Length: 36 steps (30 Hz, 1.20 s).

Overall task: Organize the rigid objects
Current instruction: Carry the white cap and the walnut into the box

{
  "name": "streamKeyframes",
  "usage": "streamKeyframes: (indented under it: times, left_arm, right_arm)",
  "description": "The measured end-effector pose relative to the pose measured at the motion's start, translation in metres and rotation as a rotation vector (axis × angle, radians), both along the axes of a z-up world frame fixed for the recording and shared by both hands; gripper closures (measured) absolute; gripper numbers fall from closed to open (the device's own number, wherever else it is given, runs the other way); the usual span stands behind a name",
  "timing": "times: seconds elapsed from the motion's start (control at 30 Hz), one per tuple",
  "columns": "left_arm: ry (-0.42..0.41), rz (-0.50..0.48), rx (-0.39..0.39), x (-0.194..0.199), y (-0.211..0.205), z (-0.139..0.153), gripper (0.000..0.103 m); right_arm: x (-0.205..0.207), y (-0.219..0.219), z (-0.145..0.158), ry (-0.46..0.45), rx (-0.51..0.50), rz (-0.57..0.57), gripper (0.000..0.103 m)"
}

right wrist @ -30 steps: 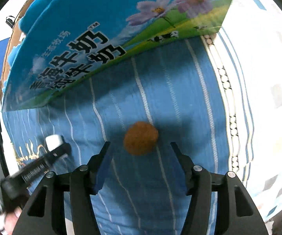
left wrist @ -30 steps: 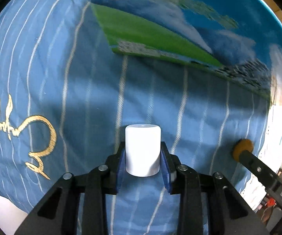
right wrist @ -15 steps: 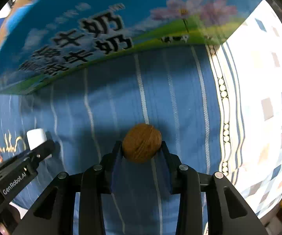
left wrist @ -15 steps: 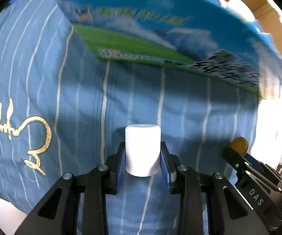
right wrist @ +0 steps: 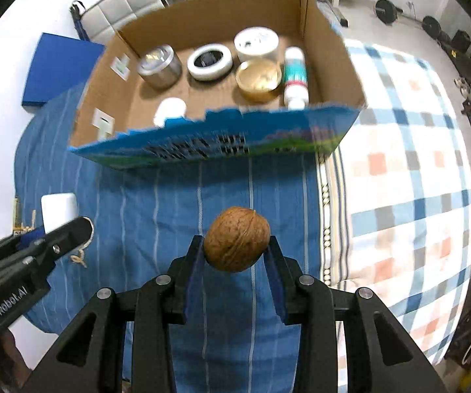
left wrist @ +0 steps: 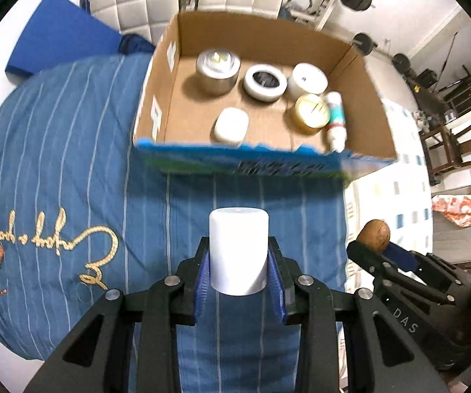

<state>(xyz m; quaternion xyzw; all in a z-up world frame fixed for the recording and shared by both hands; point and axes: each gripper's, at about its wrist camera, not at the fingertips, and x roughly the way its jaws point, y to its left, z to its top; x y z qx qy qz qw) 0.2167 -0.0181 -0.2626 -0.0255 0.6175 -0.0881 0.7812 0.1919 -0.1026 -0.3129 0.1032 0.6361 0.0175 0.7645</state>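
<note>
While my left gripper (left wrist: pixel 238 262) is clamping the upright white cylinder (left wrist: pixel 238 250) and my right gripper (right wrist: pixel 235 252) is pinching the walnut (right wrist: pixel 237 243), I am facing the cardboard box (right wrist: pixel 330 62) straight ahead on the bed, both about equally near.

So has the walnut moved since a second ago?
Yes. The walnut, then lying on the blue striped cloth, is now clamped in the right hand-held gripper, lifted level with the cardboard box rim.
</note>
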Motion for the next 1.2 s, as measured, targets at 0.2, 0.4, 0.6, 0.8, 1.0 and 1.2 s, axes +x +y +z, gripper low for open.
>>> streamKeyframes:
  times: [0.2, 0.4, 0.6, 0.8, 1.0, 1.2]
  left_arm:
    - [-0.067, -0.001, -0.029, 0.003, 0.025, 0.030, 0.074]
    - [-0.110, -0.011, -0.043, 0.018, 0.023, 0.053, 0.074]
    - [-0.127, -0.004, -0.043, 0.066, 0.024, 0.056, 0.074]
    - [-0.058, 0.019, -0.041, 0.131, 0.036, 0.033, 0.074]
    - [0.070, 0.021, -0.008, 0.180, 0.040, -0.016, 0.074]
    - [0.232, -0.004, 0.090, 0.211, 0.033, -0.086, 0.074]
  right_arm:
    - [0.003, -0.015, 0.057, -0.061, 0.025, 0.002, 0.064]
    - [0.015, -0.018, 0.095, -0.116, 0.065, 0.001, 0.064]
    - [0.049, -0.018, 0.101, -0.131, 0.094, 0.001, 0.064]
    - [0.094, -0.012, 0.081, -0.102, 0.088, 0.016, 0.064]
    - [0.133, -0.004, 0.037, -0.015, 0.087, 0.027, 0.064]
    - [0.171, 0.001, -0.017, 0.092, 0.061, 0.030, 0.064]
